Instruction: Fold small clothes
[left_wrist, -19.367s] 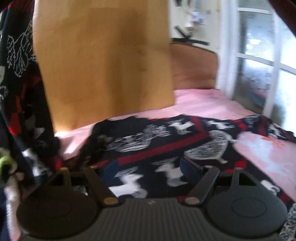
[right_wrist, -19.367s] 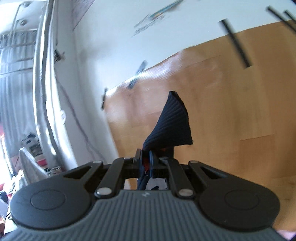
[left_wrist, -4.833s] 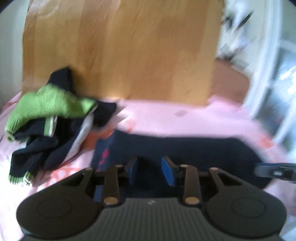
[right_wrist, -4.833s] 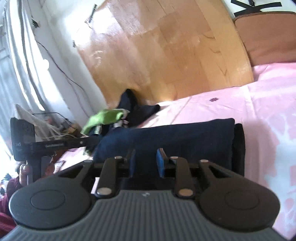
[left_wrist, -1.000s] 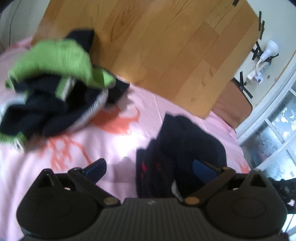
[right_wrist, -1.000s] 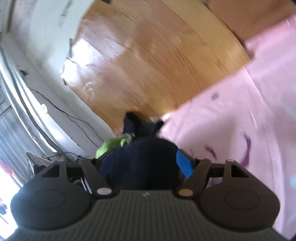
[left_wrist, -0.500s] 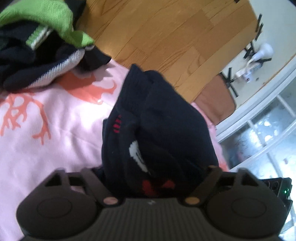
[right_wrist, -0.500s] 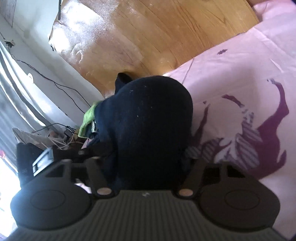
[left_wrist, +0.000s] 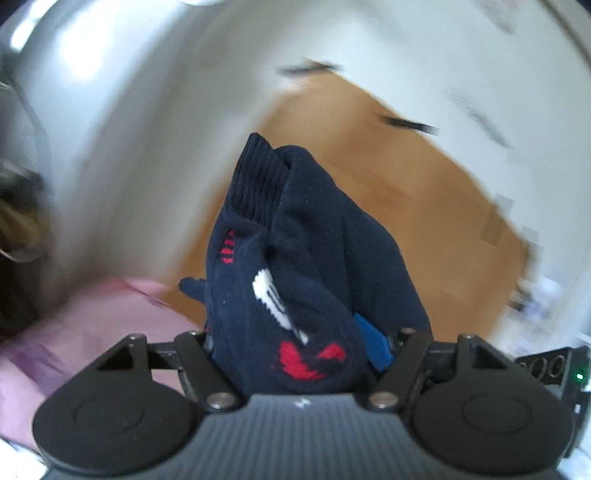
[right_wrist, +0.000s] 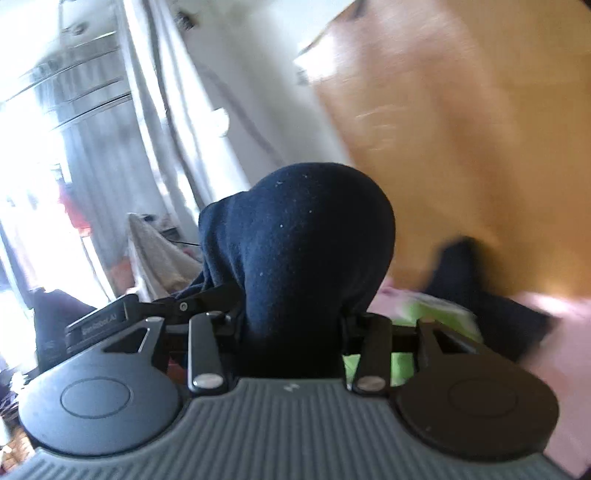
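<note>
— From the left wrist, what's it got?

— The left hand-held gripper (left_wrist: 295, 354) has just been closing, and its jaws are now clamped on a folded navy jumper (left_wrist: 295, 266), a thick bundle with red and white knitted marks and a ribbed edge sticking up past the fingers. It's lifted clear of the bed (left_wrist: 92, 314), whose pink sheet shows low to the left of the gripper. Ahead of it is a wooden headboard (left_wrist: 424, 206) against a white wall (left_wrist: 147, 129), all smeared by motion.

— And from the right wrist?

— Same bundle, other side. The right hand-held gripper (right_wrist: 291, 332) has also just been closing and pinches a rounded navy lump about half open. Just to its left you can see the other gripper's black body. To its right, on the pink sheet, a heap of green and dark clothes (right_wrist: 461, 314) lies against the headboard. Grey curtains (right_wrist: 110, 166) and a bright window sit off to the left.

— So how far along?

— I'd say this jumper is folded and being carried off to be put down. The heap looks unfolded, so that's still to do.
</note>
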